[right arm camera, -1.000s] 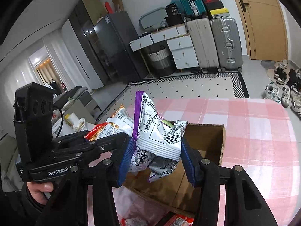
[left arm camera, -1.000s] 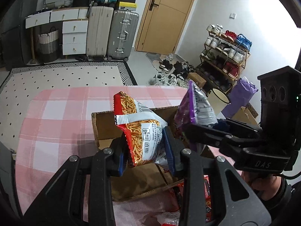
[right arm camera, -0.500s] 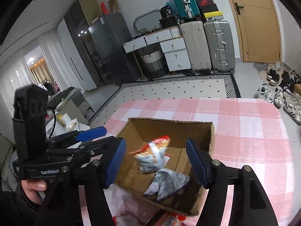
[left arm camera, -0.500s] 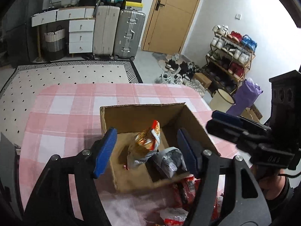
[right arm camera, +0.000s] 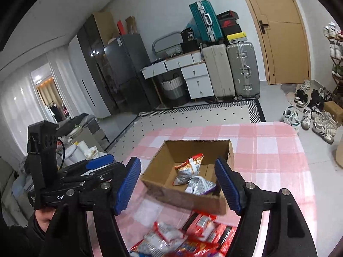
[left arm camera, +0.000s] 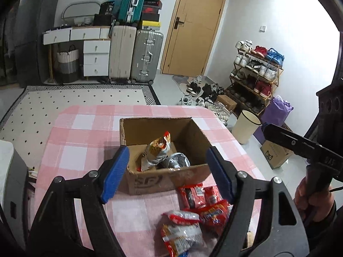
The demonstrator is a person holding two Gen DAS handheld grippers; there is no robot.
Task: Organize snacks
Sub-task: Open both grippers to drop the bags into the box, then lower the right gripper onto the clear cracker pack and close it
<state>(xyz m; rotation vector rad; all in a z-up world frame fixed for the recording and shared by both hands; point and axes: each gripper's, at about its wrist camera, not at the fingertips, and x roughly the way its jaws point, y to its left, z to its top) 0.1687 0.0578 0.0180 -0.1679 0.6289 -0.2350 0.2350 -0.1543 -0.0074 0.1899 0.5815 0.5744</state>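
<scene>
An open cardboard box [left arm camera: 194, 131] [right arm camera: 230, 150] stands on the pink checked tablecloth. Inside lie an orange-and-silver snack bag [left arm camera: 157, 150] [right arm camera: 188, 167] and a purple-and-silver bag [left arm camera: 179, 160] [right arm camera: 199, 185]. Several red snack packets [left arm camera: 201, 197] [right arm camera: 193, 235] lie on the cloth in front of the box. My left gripper [left arm camera: 167, 173] is open and empty, above the box's near wall. My right gripper [right arm camera: 179, 184] is open and empty, also above the box's near side. Each gripper shows at the edge of the other's view.
The table [left arm camera: 85, 128] [right arm camera: 278, 150] has rounded far corners. Beyond it are a dotted rug, suitcases [left arm camera: 145, 57], white drawers, a door, a shoe rack [left arm camera: 255, 79] and a cream bin [left arm camera: 245, 129]. A fridge [right arm camera: 126, 70] stands at the left.
Both grippers let go of their snack bags, which dropped into the box. Both have opened wide and drawn back and up from the box, showing the loose packets on the cloth.
</scene>
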